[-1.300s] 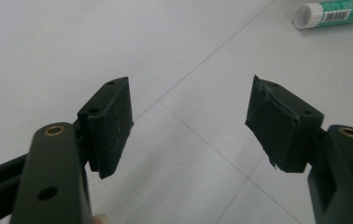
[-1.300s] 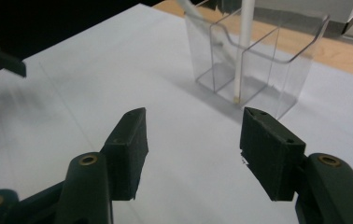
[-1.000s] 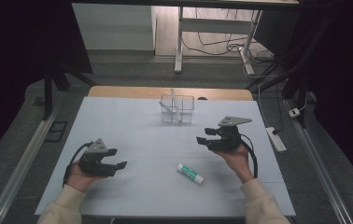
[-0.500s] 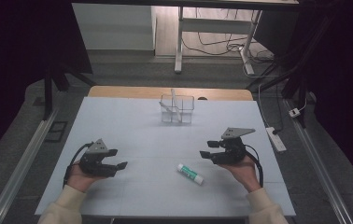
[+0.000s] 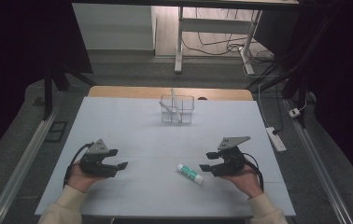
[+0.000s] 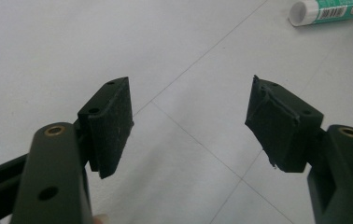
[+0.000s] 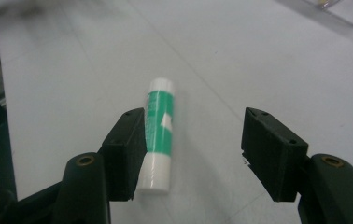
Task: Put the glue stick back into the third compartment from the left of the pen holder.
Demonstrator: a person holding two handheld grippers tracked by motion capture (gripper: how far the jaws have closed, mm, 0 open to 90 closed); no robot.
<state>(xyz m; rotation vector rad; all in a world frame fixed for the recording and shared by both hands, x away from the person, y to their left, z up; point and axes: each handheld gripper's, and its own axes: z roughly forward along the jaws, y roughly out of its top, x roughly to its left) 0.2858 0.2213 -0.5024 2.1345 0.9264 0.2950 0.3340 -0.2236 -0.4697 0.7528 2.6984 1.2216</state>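
A green and white glue stick [image 5: 189,173] lies flat on the white table [image 5: 137,121], near the front right. My right gripper [image 5: 205,161] is just to its right, low over the table and open; in the right gripper view the glue stick [image 7: 159,126] lies beside the left jaw, partly behind it, with nothing pressed between the pads. My left gripper [image 5: 119,158] rests at the front left, open and empty. In the left gripper view, the glue stick [image 6: 326,10] appears far off at the top right, and only bare table lies between the open jaws of that gripper [image 6: 191,121].
A clear plastic box [image 5: 177,109] with dividers stands at the back middle of the table and holds a thin stick. A wooden strip [image 5: 118,91] runs along the far edge. A power strip [image 5: 276,138] lies on the floor to the right.
My right gripper has moved toward the near edge and slightly down, ending beside the glue stick. My left gripper has stayed where it was.
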